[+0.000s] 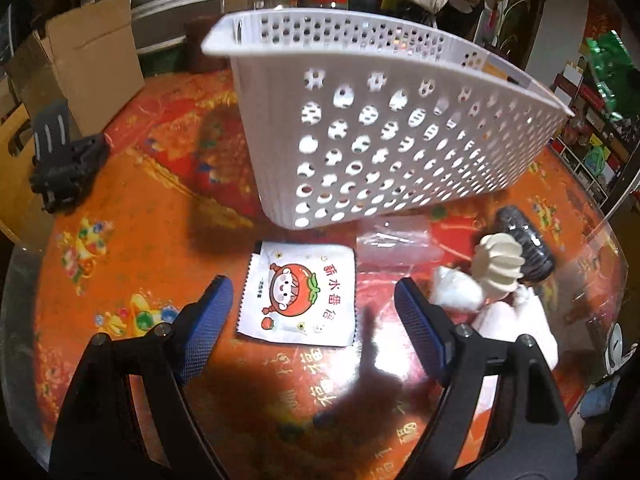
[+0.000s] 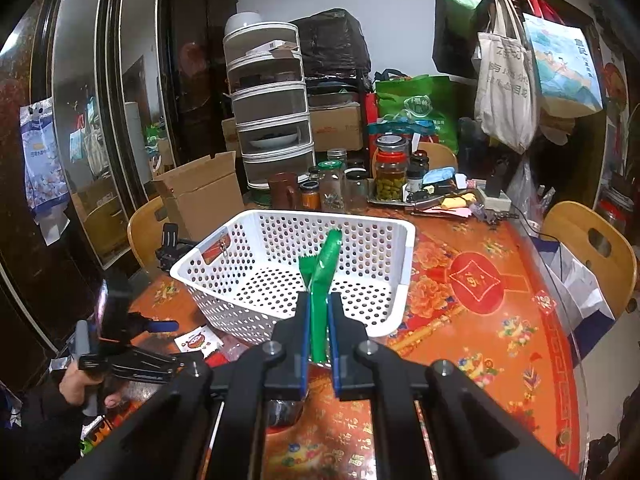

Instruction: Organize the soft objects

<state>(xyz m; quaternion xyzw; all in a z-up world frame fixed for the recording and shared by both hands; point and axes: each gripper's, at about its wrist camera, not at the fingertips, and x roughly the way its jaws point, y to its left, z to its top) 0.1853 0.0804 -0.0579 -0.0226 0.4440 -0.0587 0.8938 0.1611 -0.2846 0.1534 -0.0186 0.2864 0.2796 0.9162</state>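
A white perforated basket (image 1: 400, 128) stands on the red patterned table; it also shows in the right wrist view (image 2: 248, 264), with nothing visible inside. My left gripper (image 1: 314, 298) is open, just above a white sachet with a tomato cartoon (image 1: 300, 296) lying in front of the basket. To its right lie a clear plastic bag (image 1: 396, 240), a cream ridged soft object (image 1: 500, 264), white soft items (image 1: 460, 292) and a dark rolled item (image 1: 524, 240). My right gripper (image 2: 320, 300) is shut on a green packet (image 2: 324, 276), held above the basket's near rim.
An open cardboard box (image 2: 200, 196) and a black gadget (image 1: 64, 164) sit at the table's left. Jars, a brown mug (image 2: 284, 190) and a stacked food cover (image 2: 268, 108) crowd the far side. Wooden chairs (image 2: 592, 248) stand around the table.
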